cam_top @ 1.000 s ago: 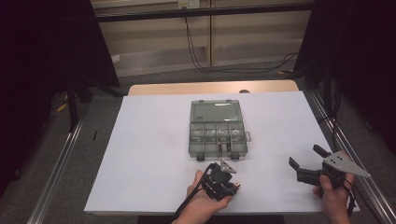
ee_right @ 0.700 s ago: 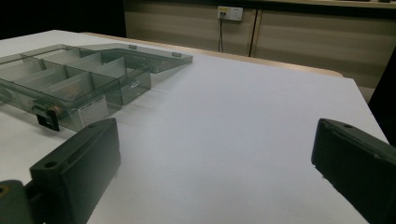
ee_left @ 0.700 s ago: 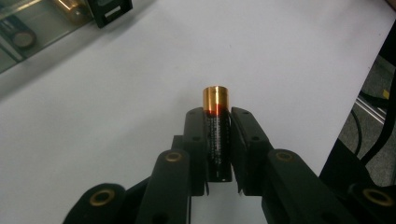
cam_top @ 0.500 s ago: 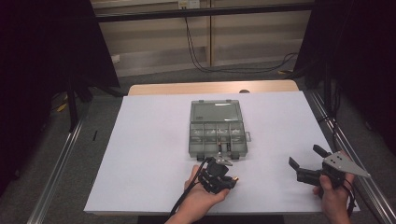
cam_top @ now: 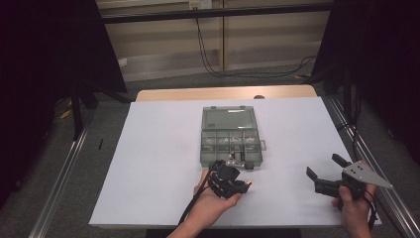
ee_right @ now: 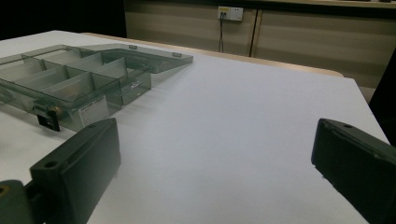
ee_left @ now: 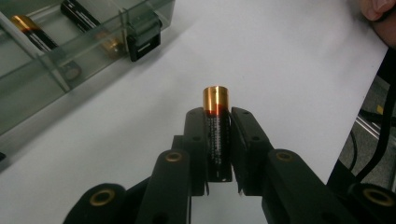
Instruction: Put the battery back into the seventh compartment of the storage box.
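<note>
Presently: battery (ee_left: 216, 128), black with copper end, clamped between jaws of left gripper (ee_left: 218, 116), centre of left gripper view. Lifted slightly and drawn nearer the front edge since a second ago, clear of organiser box (cam_top: 229, 136) at mid-frame of high view; taken out, judged ready for carrying. Further batteries (ee_left: 35, 33) left in compartments, upper left. Right gripper (cam_top: 325, 171), lower right, jaws wide apart, empty, unmoved.

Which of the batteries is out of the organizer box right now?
The battery clamped between the left gripper's jaws, copper end outward above the white table. The other batteries lie in the box's compartments.
</note>
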`<action>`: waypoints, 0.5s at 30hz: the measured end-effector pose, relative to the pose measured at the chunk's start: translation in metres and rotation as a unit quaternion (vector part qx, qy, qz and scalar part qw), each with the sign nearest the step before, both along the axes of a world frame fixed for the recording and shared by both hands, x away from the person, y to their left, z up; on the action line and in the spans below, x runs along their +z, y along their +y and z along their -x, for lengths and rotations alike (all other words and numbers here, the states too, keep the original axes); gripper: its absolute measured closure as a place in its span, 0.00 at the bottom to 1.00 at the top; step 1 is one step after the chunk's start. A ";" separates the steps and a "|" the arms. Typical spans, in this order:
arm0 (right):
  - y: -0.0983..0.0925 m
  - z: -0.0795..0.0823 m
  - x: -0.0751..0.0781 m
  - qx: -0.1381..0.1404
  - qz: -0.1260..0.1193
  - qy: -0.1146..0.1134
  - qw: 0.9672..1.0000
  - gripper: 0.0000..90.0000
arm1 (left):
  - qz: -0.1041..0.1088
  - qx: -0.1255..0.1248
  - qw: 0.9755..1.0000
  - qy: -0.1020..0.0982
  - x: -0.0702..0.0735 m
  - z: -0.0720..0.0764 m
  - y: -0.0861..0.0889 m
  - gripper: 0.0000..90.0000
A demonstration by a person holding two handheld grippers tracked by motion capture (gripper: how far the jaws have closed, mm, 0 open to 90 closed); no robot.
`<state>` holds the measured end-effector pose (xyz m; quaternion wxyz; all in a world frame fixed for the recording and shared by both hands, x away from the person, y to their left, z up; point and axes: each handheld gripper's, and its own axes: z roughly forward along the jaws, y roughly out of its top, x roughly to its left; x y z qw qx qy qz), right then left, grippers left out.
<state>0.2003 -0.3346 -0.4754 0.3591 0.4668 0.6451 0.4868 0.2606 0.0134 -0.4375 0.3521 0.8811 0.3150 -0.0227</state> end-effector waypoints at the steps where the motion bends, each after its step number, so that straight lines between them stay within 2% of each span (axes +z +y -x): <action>1: 0.000 0.000 0.000 0.000 0.000 0.000 1.000 0.01 | 0.004 0.003 1.000 0.001 0.001 -0.001 0.000 0.86; 2: 0.000 0.000 0.000 0.000 0.001 -0.001 1.000 0.01 | 0.004 0.001 1.000 0.000 0.002 -0.003 0.001 0.86; 3: 0.000 0.000 0.000 0.000 0.000 0.000 1.000 0.01 | 0.012 0.013 1.000 0.002 0.002 -0.003 0.000 0.86; 4: 0.000 0.000 0.000 -0.001 0.000 0.000 1.000 0.01 | 0.002 0.002 1.000 0.000 0.003 -0.006 0.003 0.86; 6: 0.000 0.000 0.000 0.000 0.002 -0.003 1.000 0.01 | 0.015 0.018 1.000 0.002 0.004 -0.007 0.001 0.86; 11: 0.000 0.000 0.000 -0.001 0.002 -0.001 1.000 0.01 | 0.009 0.008 1.000 -0.001 0.009 -0.014 0.004 0.86; 14: 0.000 0.000 0.000 -0.001 0.000 0.000 1.000 0.01 | 0.017 0.019 1.000 0.001 0.009 -0.017 0.004 0.86; 15: 0.000 0.000 0.000 -0.001 0.002 -0.002 1.000 0.01 | 0.010 0.014 1.000 -0.001 0.010 -0.019 0.005 0.86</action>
